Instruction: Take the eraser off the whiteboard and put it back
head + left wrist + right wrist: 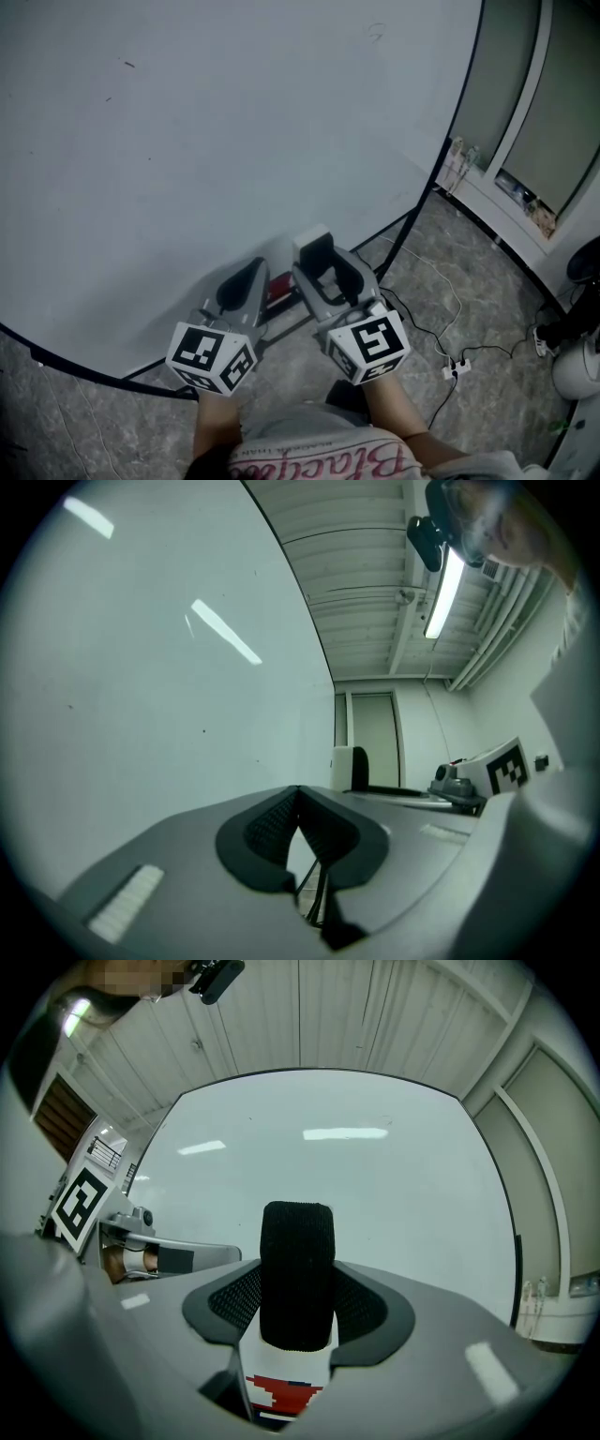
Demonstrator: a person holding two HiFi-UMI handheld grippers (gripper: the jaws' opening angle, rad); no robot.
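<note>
Before the whiteboard [234,141], right tongs [298,1299] clamp the eraser [297,1255].

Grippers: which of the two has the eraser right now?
The right gripper: the eraser, its black felt showing, is clamped between its jaws. The left gripper holds nothing; its jaws meet at the tips.

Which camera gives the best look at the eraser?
The right gripper view: the eraser sits centre frame, held in the right gripper, black felt and white printed body clear. The head view shows only its pale end; the left gripper view shows it small.
</note>
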